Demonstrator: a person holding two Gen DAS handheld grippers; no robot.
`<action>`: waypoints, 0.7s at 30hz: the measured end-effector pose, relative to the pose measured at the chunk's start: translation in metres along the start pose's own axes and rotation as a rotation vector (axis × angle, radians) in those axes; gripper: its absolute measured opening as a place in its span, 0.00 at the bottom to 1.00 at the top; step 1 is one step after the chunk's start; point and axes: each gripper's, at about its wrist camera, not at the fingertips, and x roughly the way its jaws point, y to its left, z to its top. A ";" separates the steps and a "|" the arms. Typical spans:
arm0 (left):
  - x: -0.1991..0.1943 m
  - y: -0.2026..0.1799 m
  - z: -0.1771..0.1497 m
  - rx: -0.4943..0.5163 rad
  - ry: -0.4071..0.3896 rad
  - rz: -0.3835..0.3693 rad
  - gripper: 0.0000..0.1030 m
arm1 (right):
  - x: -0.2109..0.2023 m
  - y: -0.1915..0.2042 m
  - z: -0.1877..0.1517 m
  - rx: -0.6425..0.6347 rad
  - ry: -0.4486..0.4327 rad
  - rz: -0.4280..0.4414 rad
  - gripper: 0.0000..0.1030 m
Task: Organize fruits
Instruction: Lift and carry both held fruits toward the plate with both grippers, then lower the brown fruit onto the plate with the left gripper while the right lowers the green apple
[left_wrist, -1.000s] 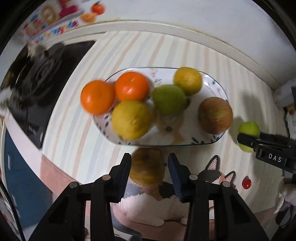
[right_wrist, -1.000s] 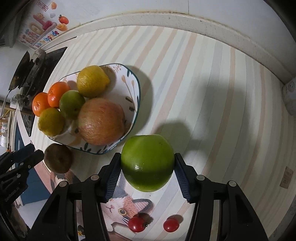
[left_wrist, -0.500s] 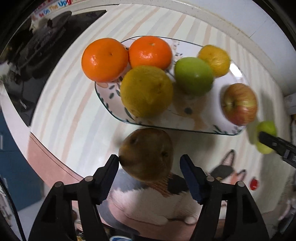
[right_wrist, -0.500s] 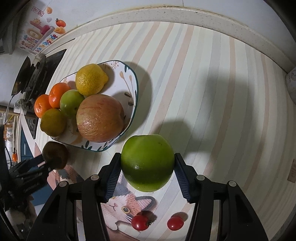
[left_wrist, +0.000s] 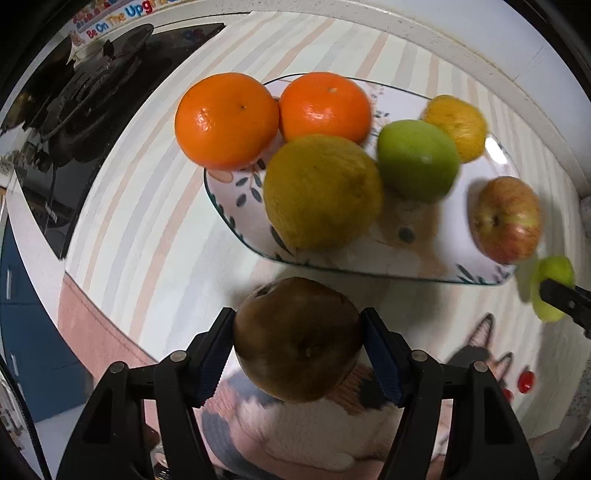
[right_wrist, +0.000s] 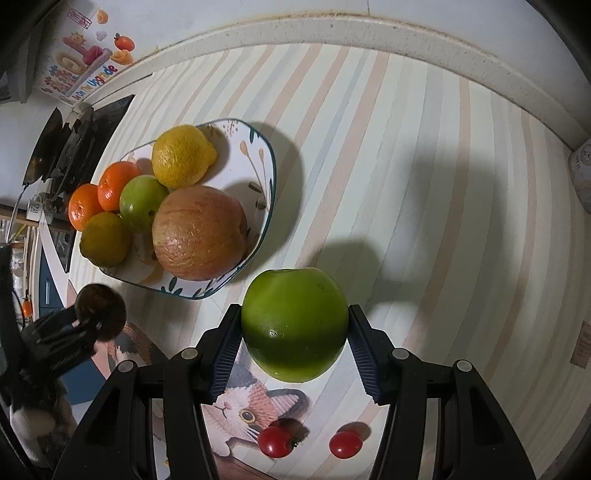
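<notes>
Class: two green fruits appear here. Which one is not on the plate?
The larger green apple, gripped by the right claw; the smaller green fruit lies on the plate.

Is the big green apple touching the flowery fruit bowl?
Apart. In the right wrist view, a strip of striped counter shows between the green apple and the bowl rim.

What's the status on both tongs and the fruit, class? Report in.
Left tongs around the brown fruit. Right tongs clamped on the green apple. Plate already crowded, six fruits aboard. Two cherry tomatoes loose on the mat.
</notes>
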 end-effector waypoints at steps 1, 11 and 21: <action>-0.007 -0.002 -0.002 -0.005 -0.009 -0.019 0.64 | -0.003 -0.001 0.001 0.000 -0.007 0.002 0.57; -0.116 -0.048 0.062 0.057 -0.171 -0.222 0.64 | -0.035 0.016 0.044 -0.001 -0.087 0.080 0.57; -0.057 -0.067 0.167 0.165 -0.045 -0.135 0.64 | 0.001 0.040 0.094 -0.032 -0.059 0.054 0.57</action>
